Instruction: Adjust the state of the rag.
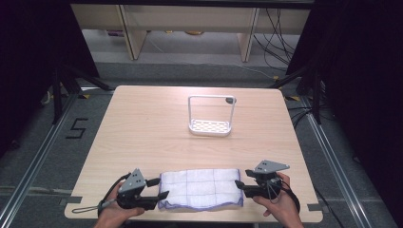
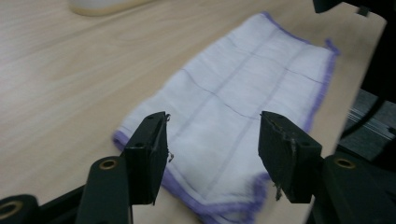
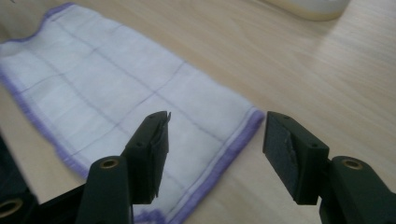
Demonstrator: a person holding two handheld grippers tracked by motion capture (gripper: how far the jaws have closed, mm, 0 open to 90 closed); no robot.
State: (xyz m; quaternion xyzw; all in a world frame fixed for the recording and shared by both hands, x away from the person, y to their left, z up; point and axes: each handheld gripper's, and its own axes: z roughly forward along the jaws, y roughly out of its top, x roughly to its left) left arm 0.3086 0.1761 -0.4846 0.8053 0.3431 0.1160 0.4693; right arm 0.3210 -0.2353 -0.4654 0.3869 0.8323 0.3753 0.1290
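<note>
The folded cloth lies flat near the worktop's edge; both grippers flank it, jaws apart, empty; folding looks done.

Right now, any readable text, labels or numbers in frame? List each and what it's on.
"5": black tape mark on the floor left of the table.
Nothing readable on the cloth or the rack; the rack's dark corner tab is too small to tell.
</note>
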